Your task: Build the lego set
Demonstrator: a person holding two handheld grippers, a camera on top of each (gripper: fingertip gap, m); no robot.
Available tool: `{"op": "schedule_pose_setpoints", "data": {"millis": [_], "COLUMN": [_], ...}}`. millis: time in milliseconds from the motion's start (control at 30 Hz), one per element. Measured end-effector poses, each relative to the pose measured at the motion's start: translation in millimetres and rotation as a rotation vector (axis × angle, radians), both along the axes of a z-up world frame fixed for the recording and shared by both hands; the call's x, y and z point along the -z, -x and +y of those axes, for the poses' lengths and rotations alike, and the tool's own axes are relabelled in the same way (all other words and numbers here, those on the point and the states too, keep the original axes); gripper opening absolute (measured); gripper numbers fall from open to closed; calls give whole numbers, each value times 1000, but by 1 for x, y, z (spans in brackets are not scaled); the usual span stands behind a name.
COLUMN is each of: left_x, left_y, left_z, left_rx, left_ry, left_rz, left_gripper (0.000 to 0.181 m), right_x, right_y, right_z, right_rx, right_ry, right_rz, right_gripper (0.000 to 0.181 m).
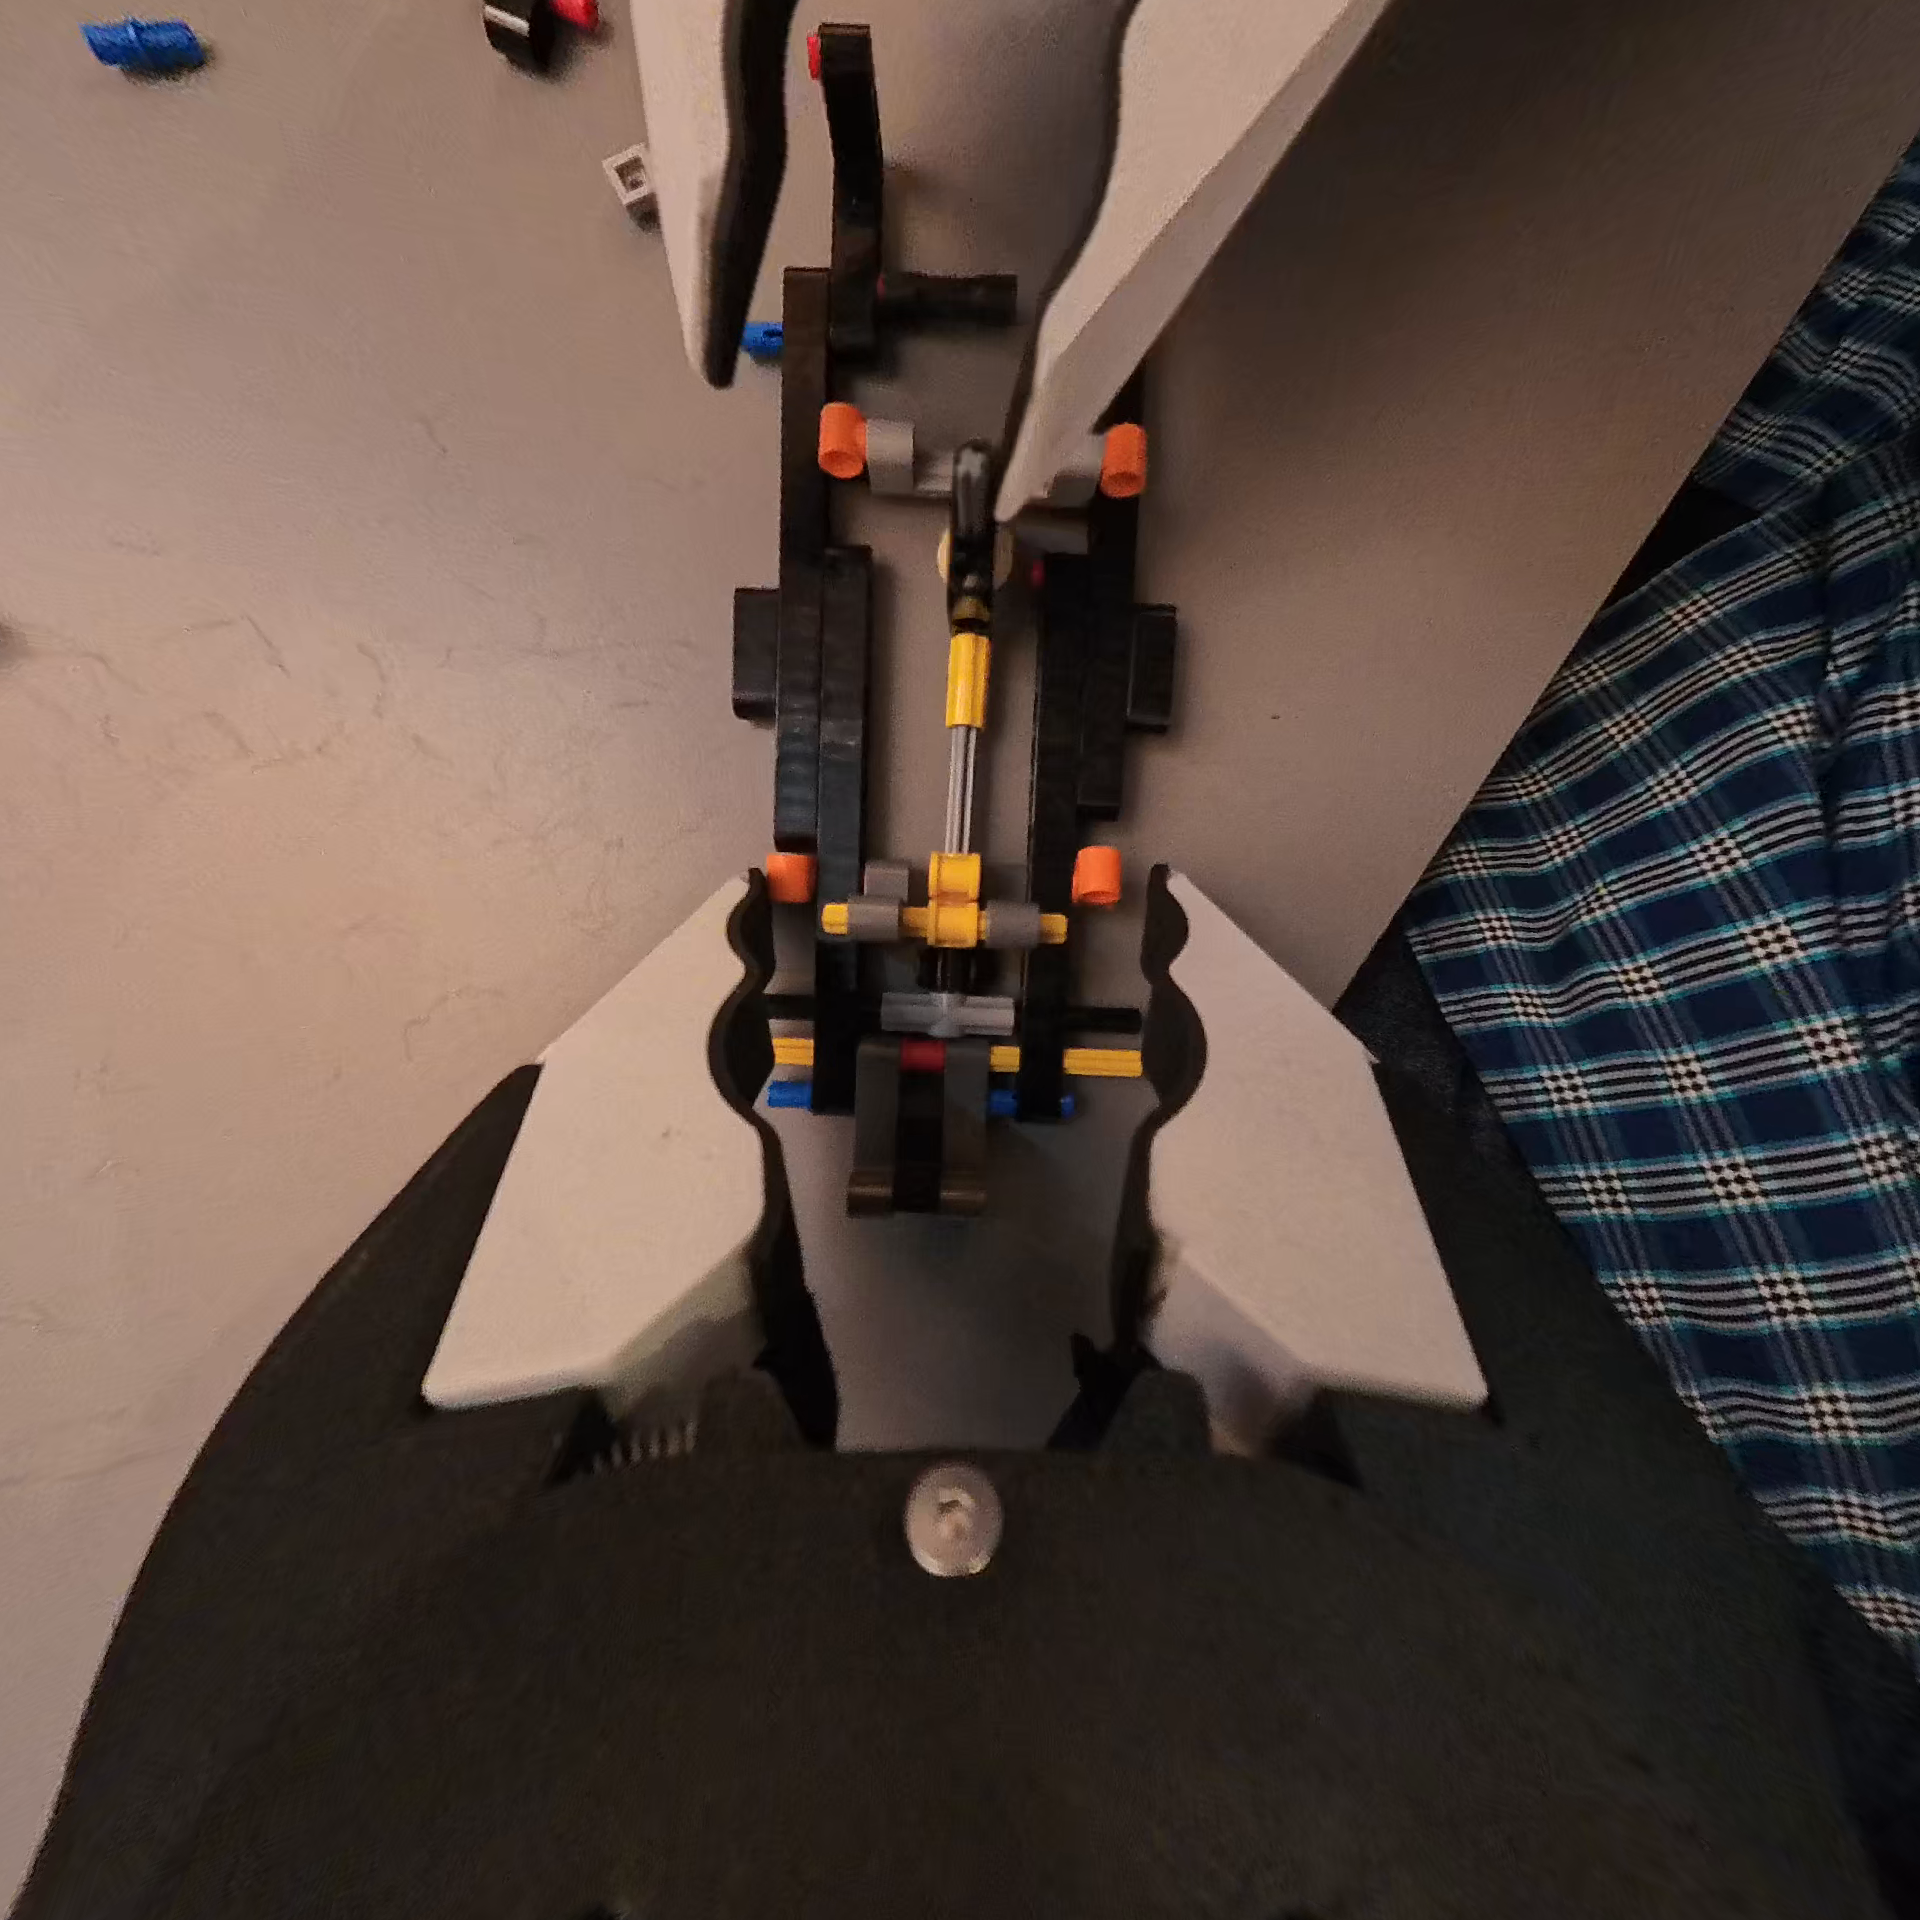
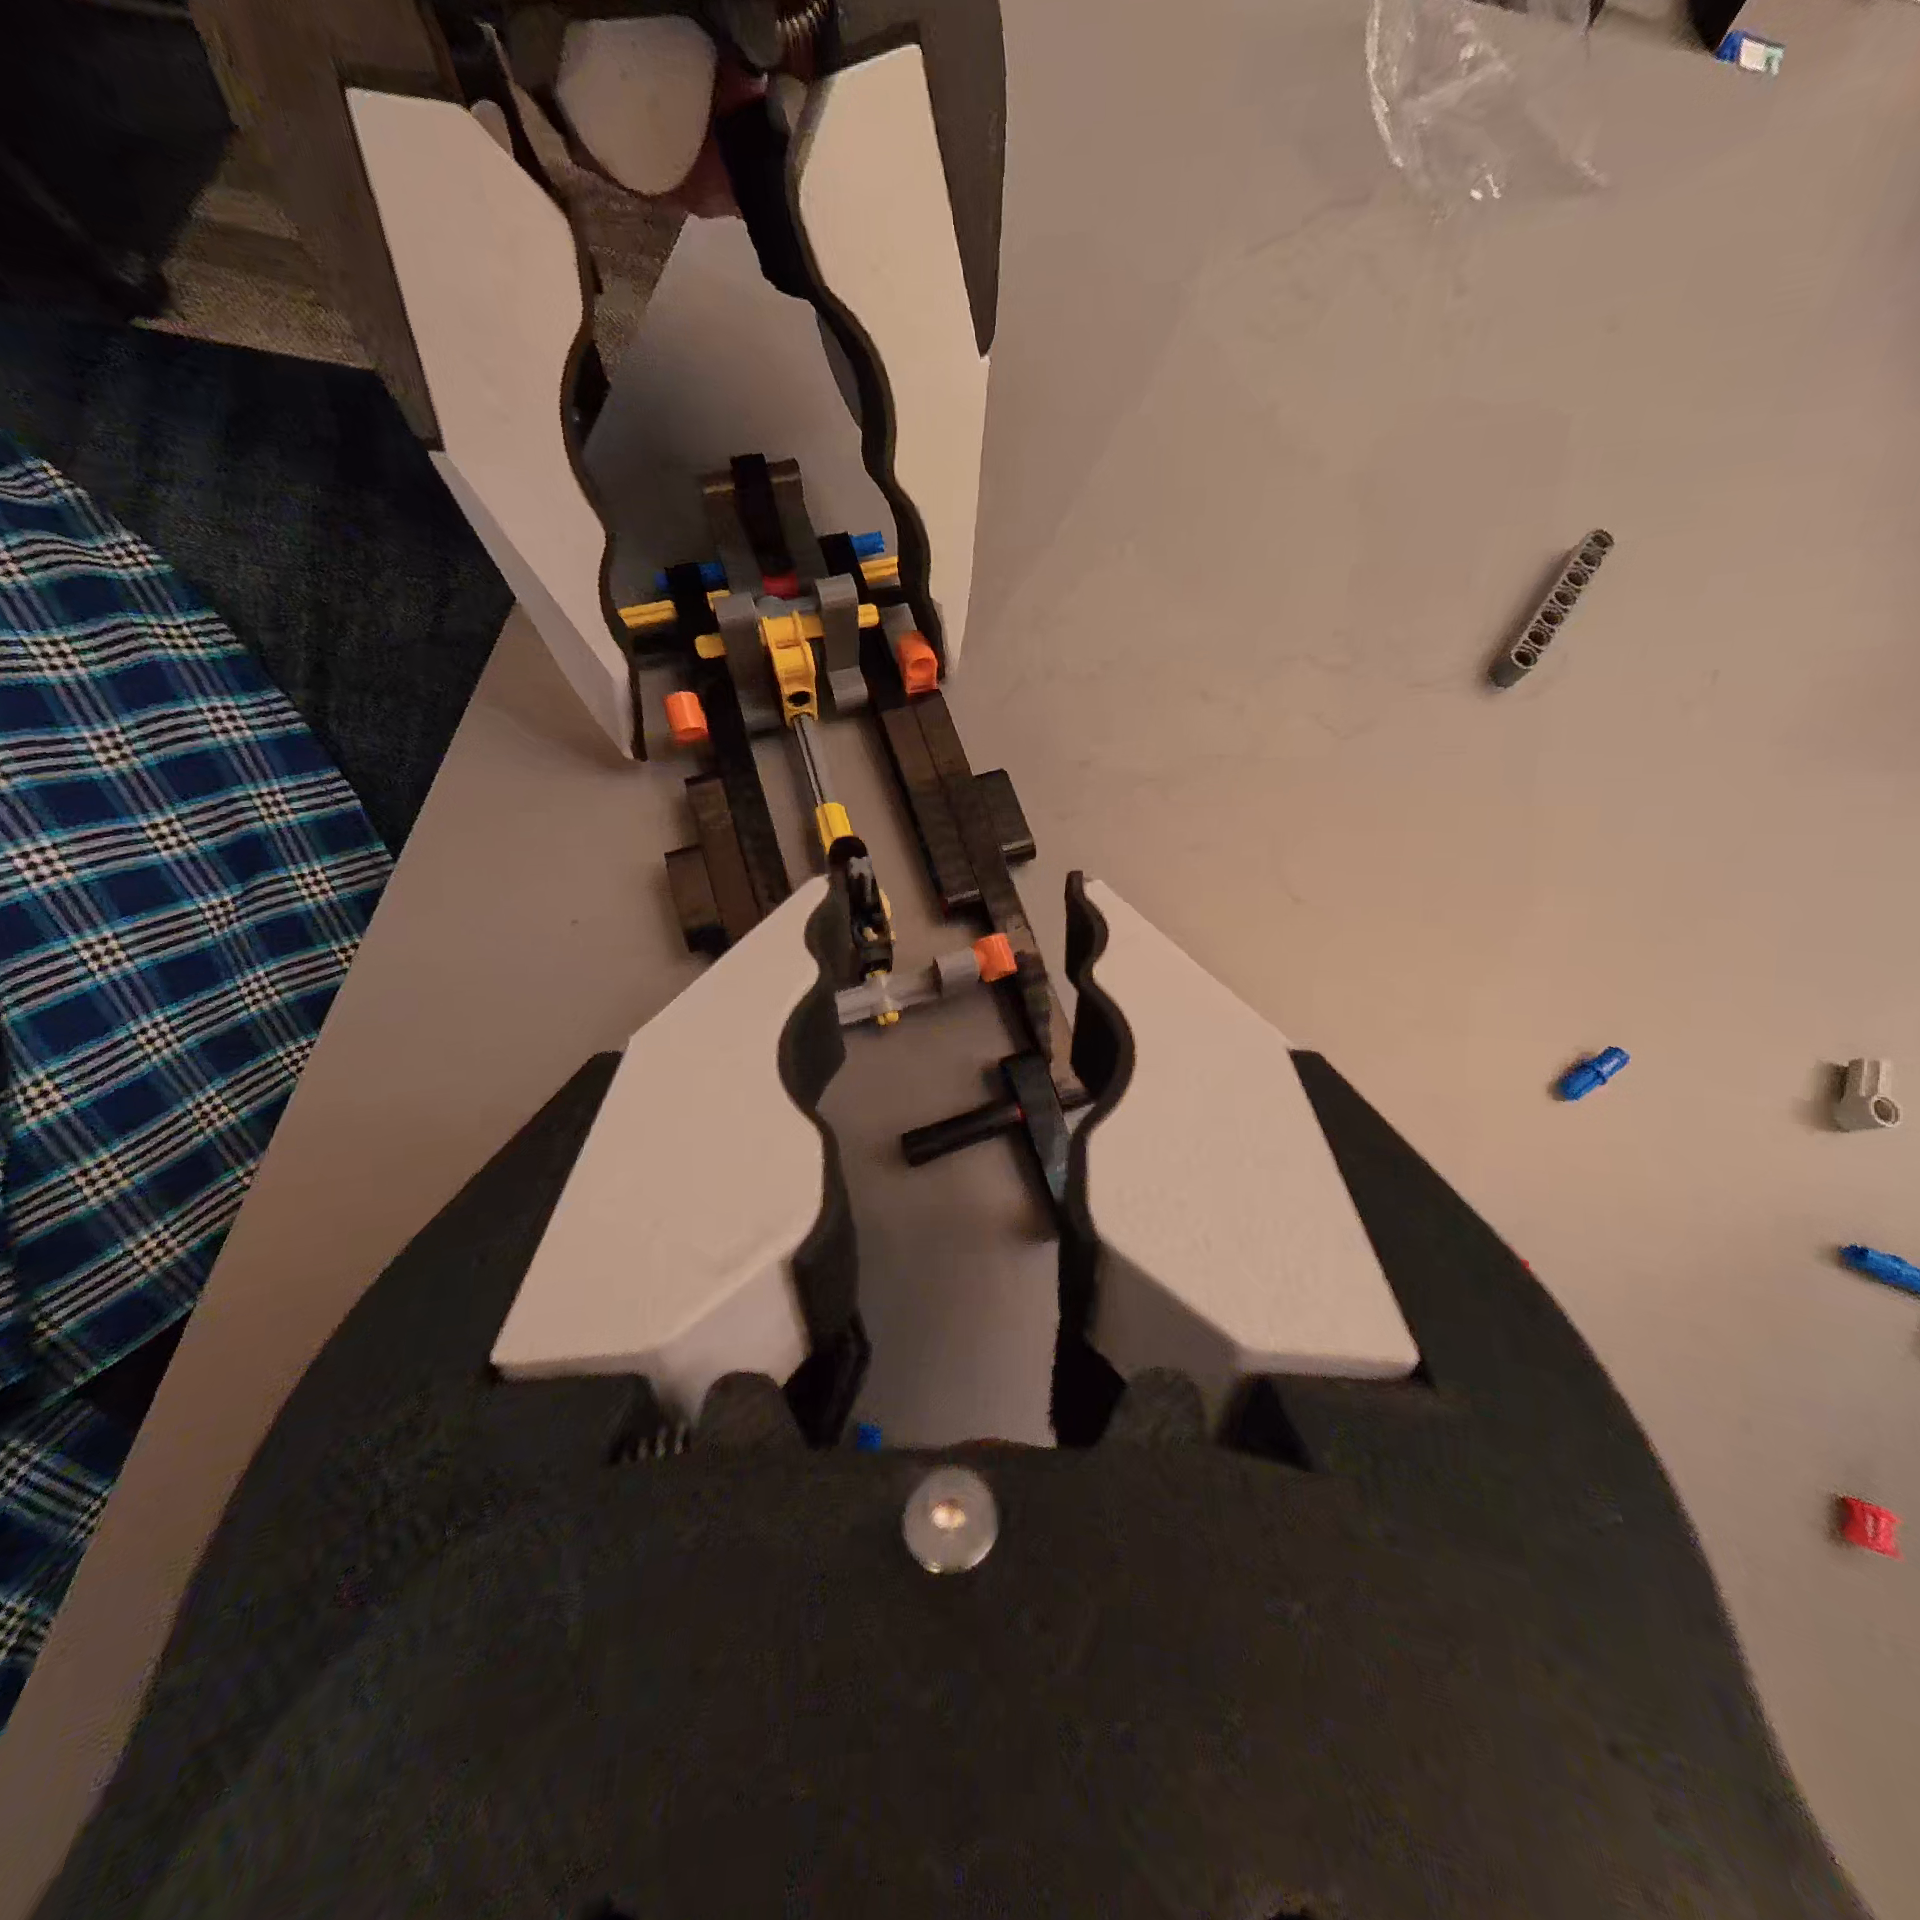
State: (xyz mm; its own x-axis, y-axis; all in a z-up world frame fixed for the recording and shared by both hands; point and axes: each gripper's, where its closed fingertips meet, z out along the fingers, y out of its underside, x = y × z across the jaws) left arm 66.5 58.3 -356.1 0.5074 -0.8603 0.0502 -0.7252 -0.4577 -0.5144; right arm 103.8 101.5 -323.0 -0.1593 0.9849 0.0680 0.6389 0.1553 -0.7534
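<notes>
The right gripper's (image 1: 883,395) finger (image 1: 1091,312) covers part of the lego frame's (image 1: 935,727) grey crossbar. A black-and-red piece (image 1: 535,26) is cut off by the top edge. Plaid fabric (image 1: 1714,935) runs off frame.

Likely home: carpet (image 2: 260,436) beside pale table (image 2: 1351,520) of scattered bricks

One lego frame (image 2: 831,748) carrying four orange bushes (image 2: 685,715); two grippers (image 2: 951,904); loose on the desk (image 2: 1351,520): three blue pins (image 2: 1592,1073), one grey beam (image 2: 1553,608), one grey connector (image 2: 1865,1093), one red piece (image 2: 1867,1524), one bag (image 2: 1475,94).
</notes>
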Motion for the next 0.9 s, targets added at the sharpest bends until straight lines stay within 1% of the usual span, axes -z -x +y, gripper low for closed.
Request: {"op": "schedule_pose_setpoints", "data": {"millis": [67, 167, 300, 433, 533, 633, 900], "left_x": [0, -1, -5, -10, -11, -10, -15], "left_y": [0, 2, 4, -2, -10, -14, -42], "left_z": [-1, -2, 0, 3, 6, 11, 21], "left_rx": [-5, -13, -25, -26, -15, -15, 44], "left_ry": [5, 8, -2, -24, -44, -48, -45], "left_rz": [-3, -4, -19, -24, -14, 16, 55], "left_gripper": [72, 75, 78, 80, 85, 92, 93], "right_x": [-5, -21, -45, -58, -57, -51, -26], "right_y": [-1, -11, -40, -68, -83, -92, -90], "right_z": [1, 7, 23, 32, 33, 26, 4], "right_rx": [11, 54, 138, 182, 202, 197, 159], "right_ry": [14, 33, 57, 50, 51, 60, 31], "right_rz": [20, 74, 138, 169, 168, 151, 76], "right_gripper": [39, 42, 49, 56, 56, 56, 55]}}
